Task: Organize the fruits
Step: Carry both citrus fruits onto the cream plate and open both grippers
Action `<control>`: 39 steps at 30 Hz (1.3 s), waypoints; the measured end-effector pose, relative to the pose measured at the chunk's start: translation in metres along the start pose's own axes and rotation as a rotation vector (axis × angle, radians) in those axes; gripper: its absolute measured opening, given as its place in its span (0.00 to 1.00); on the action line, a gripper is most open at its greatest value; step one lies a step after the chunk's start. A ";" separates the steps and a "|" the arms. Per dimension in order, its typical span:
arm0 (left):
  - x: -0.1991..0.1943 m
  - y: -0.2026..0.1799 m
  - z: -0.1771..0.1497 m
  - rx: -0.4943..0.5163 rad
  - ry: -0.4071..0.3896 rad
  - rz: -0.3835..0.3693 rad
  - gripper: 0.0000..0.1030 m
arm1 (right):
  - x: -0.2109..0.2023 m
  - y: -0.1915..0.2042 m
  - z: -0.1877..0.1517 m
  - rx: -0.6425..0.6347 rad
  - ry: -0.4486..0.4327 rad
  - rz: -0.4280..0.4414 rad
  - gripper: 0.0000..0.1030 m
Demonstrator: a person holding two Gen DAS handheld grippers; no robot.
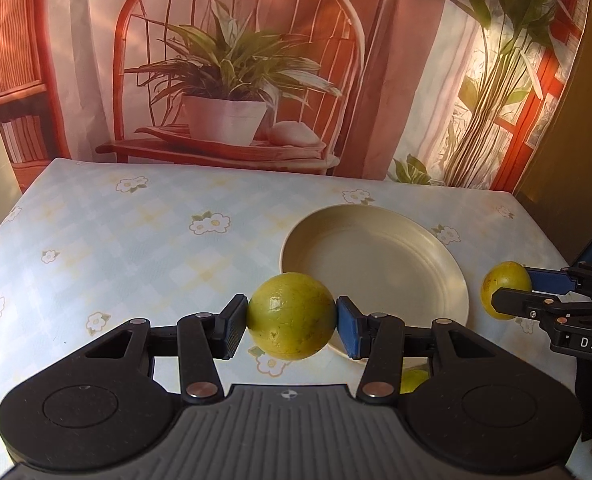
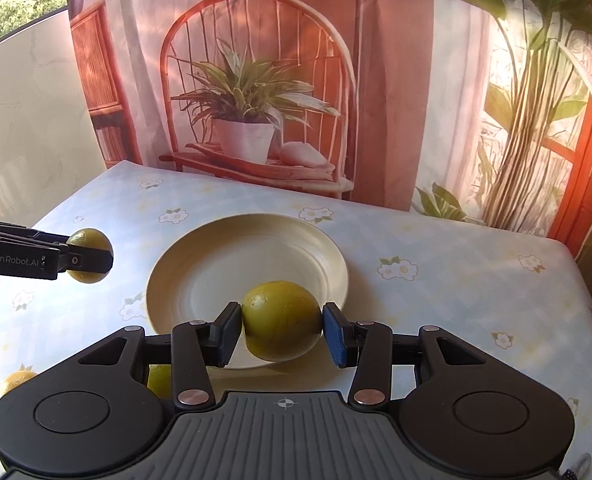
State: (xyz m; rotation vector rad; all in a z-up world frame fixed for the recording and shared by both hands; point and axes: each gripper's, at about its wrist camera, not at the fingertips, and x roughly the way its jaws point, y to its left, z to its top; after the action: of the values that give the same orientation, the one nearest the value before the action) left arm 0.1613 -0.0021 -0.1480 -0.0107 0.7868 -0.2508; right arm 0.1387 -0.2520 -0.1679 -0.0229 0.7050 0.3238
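My left gripper [image 1: 291, 326] is shut on a yellow-green round fruit [image 1: 291, 316], held above the table at the near left edge of a cream plate [image 1: 424, 264]. My right gripper [image 2: 281, 334] is shut on a second yellow-green fruit [image 2: 281, 320], held over the plate's [image 2: 215, 272] near rim. The plate has nothing lying on it. The right gripper with its fruit [image 1: 504, 280] shows at the right in the left wrist view. The left gripper with its fruit [image 2: 89, 240] shows at the left in the right wrist view.
Two more yellow-green fruits lie on the floral tablecloth [image 2: 456, 300] near the front: one [image 2: 159, 380] partly hidden under my right gripper's left finger, also seen in the left wrist view [image 1: 414, 380], and one [image 2: 15, 380] further left. A printed backdrop hangs behind the table.
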 end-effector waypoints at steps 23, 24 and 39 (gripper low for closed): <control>0.090 -0.006 0.034 0.045 0.054 -0.040 0.49 | 0.114 -0.018 0.031 -0.070 0.092 -0.011 0.40; 0.093 -0.006 0.035 0.048 0.059 -0.041 0.49 | 0.115 -0.018 0.031 -0.071 0.094 -0.010 0.40; 0.105 -0.002 0.038 0.038 0.082 -0.054 0.49 | 0.117 -0.020 0.037 -0.070 0.085 -0.018 0.42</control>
State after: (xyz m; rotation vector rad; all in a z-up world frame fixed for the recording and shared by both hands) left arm 0.2590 -0.0307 -0.1938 0.0140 0.8639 -0.3183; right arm 0.2522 -0.2331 -0.2163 -0.1095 0.7767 0.3318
